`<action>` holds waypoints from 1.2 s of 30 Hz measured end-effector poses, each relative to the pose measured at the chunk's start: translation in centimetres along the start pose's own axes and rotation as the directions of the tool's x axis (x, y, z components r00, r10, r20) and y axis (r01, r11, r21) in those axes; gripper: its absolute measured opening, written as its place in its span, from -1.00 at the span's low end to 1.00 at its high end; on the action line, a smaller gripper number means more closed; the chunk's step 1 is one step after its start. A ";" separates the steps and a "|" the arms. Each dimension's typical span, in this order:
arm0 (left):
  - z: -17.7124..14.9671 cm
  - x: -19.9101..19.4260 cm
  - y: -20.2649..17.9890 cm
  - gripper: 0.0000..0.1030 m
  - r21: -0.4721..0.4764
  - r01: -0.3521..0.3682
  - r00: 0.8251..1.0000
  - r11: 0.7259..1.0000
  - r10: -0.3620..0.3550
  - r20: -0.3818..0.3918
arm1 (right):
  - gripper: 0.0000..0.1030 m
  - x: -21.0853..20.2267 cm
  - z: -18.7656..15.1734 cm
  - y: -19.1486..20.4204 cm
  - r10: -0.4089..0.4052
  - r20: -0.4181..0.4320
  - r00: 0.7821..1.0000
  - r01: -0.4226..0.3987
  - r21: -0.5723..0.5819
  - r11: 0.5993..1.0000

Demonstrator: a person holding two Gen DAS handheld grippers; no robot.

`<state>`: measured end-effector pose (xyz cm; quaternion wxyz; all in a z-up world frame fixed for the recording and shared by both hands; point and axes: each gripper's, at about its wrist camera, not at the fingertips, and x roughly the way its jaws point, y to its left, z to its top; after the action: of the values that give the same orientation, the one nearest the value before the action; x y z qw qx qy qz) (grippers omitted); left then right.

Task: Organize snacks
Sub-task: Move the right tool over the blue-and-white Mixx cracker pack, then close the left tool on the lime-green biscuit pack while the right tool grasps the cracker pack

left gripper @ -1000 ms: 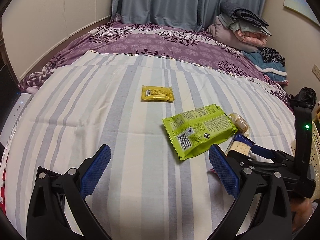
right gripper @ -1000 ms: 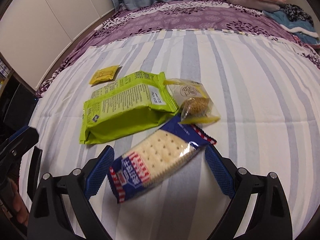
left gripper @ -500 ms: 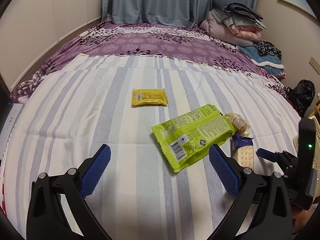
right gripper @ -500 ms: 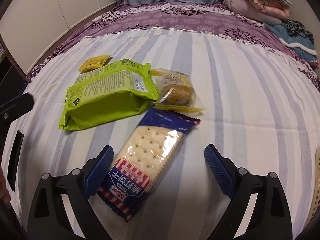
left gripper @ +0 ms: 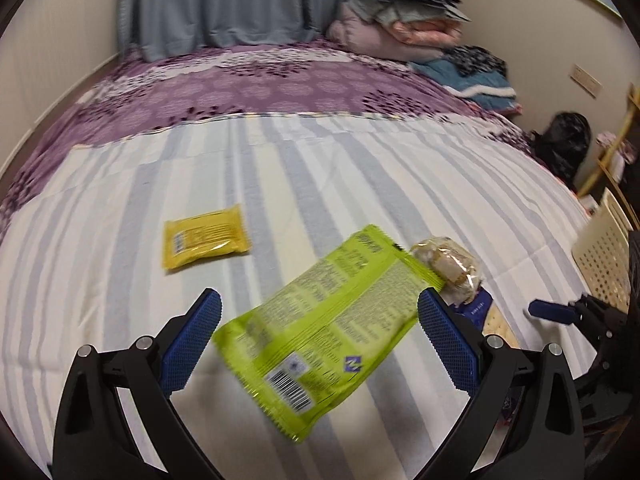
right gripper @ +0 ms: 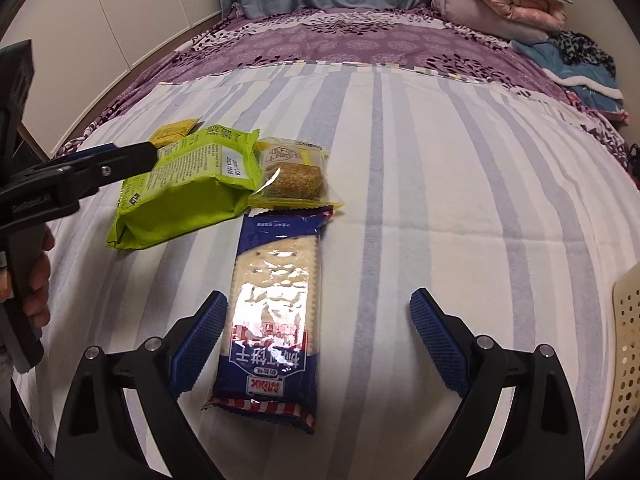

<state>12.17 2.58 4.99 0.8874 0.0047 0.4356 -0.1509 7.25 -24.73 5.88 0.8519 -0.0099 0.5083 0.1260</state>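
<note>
We see four snacks on the striped bedspread [right gripper: 460, 208]: a green bag [left gripper: 328, 320] lies between the spread fingers of the left gripper [left gripper: 320, 344] (pads not touching it). The cracker pack [right gripper: 276, 304] lies near the right gripper [right gripper: 316, 344], likewise released, its left pad just beside the wrapper. A clear-wrapped cake [right gripper: 296, 178] sits just right of the bag, a yellow packet [left gripper: 206, 236] farther left.

We see a lime-green snack bag [right gripper: 188, 184] lying flat on striped bedding, clear-wrapped cake [right gripper: 294, 178] touching its right end, blue cracker pack [right gripper: 276, 296] just below, small yellow packet [left gripper: 206, 237] apart behind.
</note>
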 end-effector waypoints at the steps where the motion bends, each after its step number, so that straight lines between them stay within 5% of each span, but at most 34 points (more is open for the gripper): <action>1: 0.1 0.5 -0.3 0.94 0.029 0.015 1.000 0.999 -0.014 -0.012 | 0.77 0.0 0.0 -0.2 0.001 -0.002 1.000 -0.001 0.003 1.000; 13: -0.6 3.6 -1.3 0.94 0.216 0.014 0.996 0.976 0.006 -0.093 | 0.77 0.0 0.7 0.5 -0.012 0.029 1.000 0.013 -0.038 0.999; 19: -0.3 4.3 -1.3 0.93 0.211 -0.007 0.996 0.977 0.025 -0.081 | 0.74 0.7 1.0 0.9 0.002 0.023 1.000 -0.001 -0.042 0.999; 23: -0.5 4.0 -1.2 0.77 0.183 -0.016 0.997 0.983 0.029 -0.068 | 0.58 1.1 0.9 1.5 0.013 0.017 1.000 -0.012 -0.066 0.998; 31: -1.2 2.2 -1.3 0.48 0.128 -0.054 0.998 0.990 0.059 -0.038 | -0.12 0.9 0.6 1.9 0.042 0.013 0.999 -0.040 -0.083 0.996; 36: -1.6 0.1 -1.8 0.44 0.101 -0.057 0.998 0.993 0.057 0.000 | -0.15 0.0 0.0 1.7 0.051 0.015 0.999 -0.050 -0.080 0.996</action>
<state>10.53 1.01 4.17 0.8893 0.0621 0.4284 -0.1473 6.92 -23.04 6.06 0.8517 -0.0299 0.4957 0.1676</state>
